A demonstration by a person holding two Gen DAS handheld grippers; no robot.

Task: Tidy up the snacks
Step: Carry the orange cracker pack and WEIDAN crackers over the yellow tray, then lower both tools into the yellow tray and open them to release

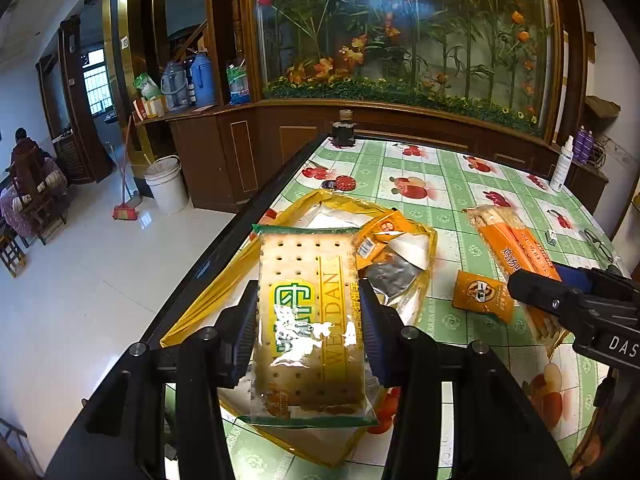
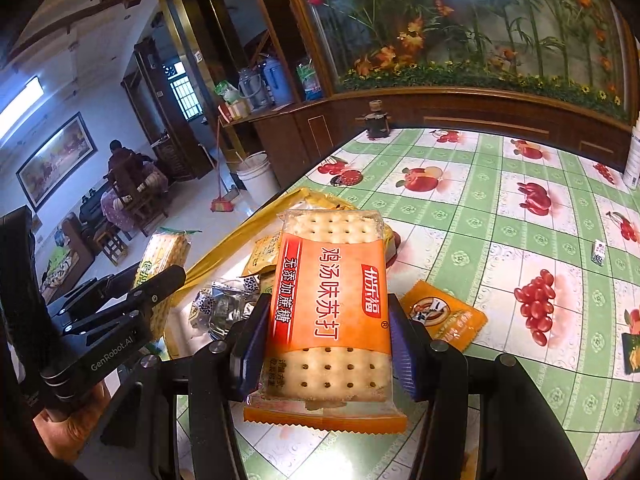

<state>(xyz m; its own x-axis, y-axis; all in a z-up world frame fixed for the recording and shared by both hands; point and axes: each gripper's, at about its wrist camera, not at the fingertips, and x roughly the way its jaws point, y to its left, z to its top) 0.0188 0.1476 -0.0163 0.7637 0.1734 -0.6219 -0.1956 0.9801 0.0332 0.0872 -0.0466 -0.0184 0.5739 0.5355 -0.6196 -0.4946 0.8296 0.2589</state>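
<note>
My left gripper is shut on a green-labelled cracker pack and holds it above an open yellow bag at the table's left edge. The bag holds small snack packets. My right gripper is shut on an orange-labelled cracker pack, held above the table right of the bag. A small orange sachet lies on the tablecloth; it also shows in the right wrist view. The left gripper with its green pack shows at the left of the right wrist view.
The table has a green fruit-print cloth. A dark bottle stands at its far corner, a white spray bottle at the far right. Bottle caps and glasses lie on it. A wooden cabinet stands behind.
</note>
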